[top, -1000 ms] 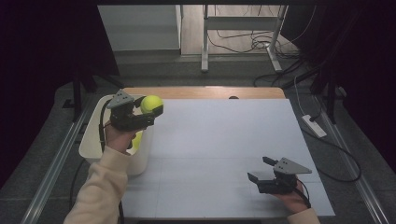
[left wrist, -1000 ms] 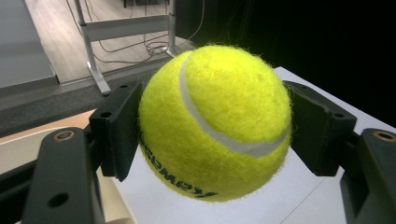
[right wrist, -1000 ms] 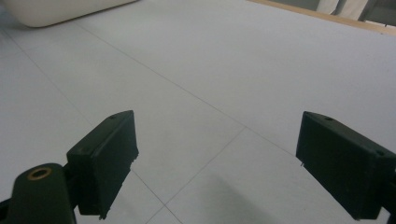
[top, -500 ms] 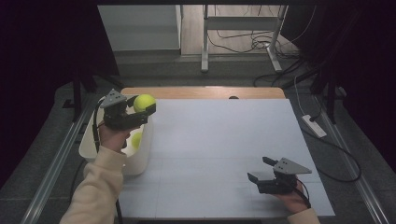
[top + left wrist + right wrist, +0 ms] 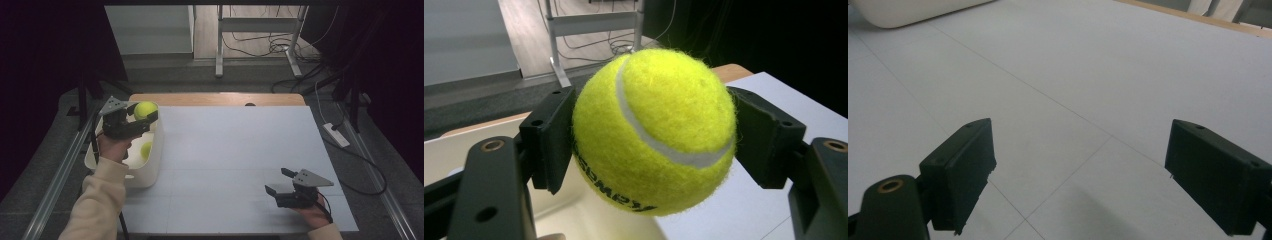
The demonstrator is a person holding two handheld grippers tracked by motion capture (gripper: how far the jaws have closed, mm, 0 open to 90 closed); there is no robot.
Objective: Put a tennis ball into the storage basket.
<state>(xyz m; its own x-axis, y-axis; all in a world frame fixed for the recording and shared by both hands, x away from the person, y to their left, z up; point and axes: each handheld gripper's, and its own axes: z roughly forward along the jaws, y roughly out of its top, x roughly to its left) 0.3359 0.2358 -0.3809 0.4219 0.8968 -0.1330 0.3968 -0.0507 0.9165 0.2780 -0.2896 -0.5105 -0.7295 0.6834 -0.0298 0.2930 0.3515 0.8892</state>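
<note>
In the high view, the left hand-held gripper [image 5: 141, 119] clamps a tennis ball [image 5: 144, 109] over the white bin [image 5: 150, 170] at the tabletop's [image 5: 240, 165] left edge, straight above a second ball [image 5: 146, 149]. The left gripper view shows both pads pressing the ball. The right hand-held gripper [image 5: 1078, 175] rests wide open, well apart at near right.

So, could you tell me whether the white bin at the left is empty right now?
Not empty: the white bin has one tennis ball inside, while the left gripper holds a second ball above it.
</note>
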